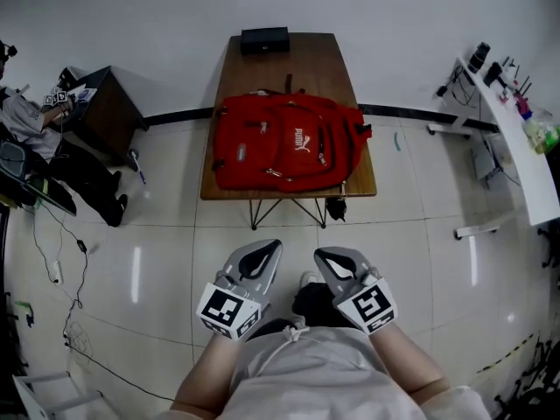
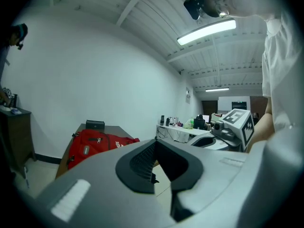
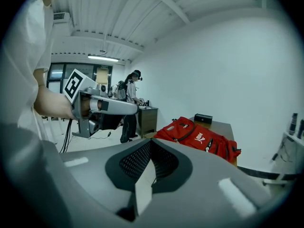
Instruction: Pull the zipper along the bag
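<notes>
1. Tiled floor (image 1: 157,261); wooden table (image 1: 332,55) at 12 o'clock.
2. Red backpack (image 1: 284,143) lies flat on the table, long axis 9-to-3; top end unclear.
3. Left gripper (image 1: 262,254) and right gripper (image 1: 332,259) at 6 o'clock: jaws together, empty.

- Red backpack (image 1: 284,143): zipper pulls too small to place.
- Its lower edge, in the left gripper view: hidden behind the left gripper (image 2: 155,148).
- Black box (image 1: 265,39): kind unreadable.
- Person (image 1: 31,121): cut by the left edge.
- White shelf (image 1: 516,138): cut by the right edge, small items on it unidentifiable.
</notes>
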{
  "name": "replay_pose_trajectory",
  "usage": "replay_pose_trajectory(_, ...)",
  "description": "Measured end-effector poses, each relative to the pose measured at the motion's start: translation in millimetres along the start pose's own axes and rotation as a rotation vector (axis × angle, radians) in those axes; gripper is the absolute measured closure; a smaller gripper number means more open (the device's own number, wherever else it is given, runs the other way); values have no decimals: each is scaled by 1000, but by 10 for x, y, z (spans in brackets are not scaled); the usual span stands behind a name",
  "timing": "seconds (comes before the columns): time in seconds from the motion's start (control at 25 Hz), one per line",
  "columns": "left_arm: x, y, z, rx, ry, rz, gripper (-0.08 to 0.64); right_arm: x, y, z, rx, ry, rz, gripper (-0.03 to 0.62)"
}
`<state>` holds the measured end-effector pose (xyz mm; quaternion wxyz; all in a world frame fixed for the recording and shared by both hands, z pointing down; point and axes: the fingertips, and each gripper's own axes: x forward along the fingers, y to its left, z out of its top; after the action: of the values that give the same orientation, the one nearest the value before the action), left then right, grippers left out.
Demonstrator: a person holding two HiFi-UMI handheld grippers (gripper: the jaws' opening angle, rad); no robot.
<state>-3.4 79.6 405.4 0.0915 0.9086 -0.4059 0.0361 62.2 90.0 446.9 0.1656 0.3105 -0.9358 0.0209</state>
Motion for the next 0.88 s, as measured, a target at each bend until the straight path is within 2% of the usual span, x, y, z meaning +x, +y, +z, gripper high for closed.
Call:
replay_pose_trajectory(0.56,-39,-534,55,11,6,47,554,-571,36,123,-37,-67,2,584)
replay_pose_trajectory(0.88,15,-968,-27,12,0,69,554,-953,65,6,-37,-73,33,584)
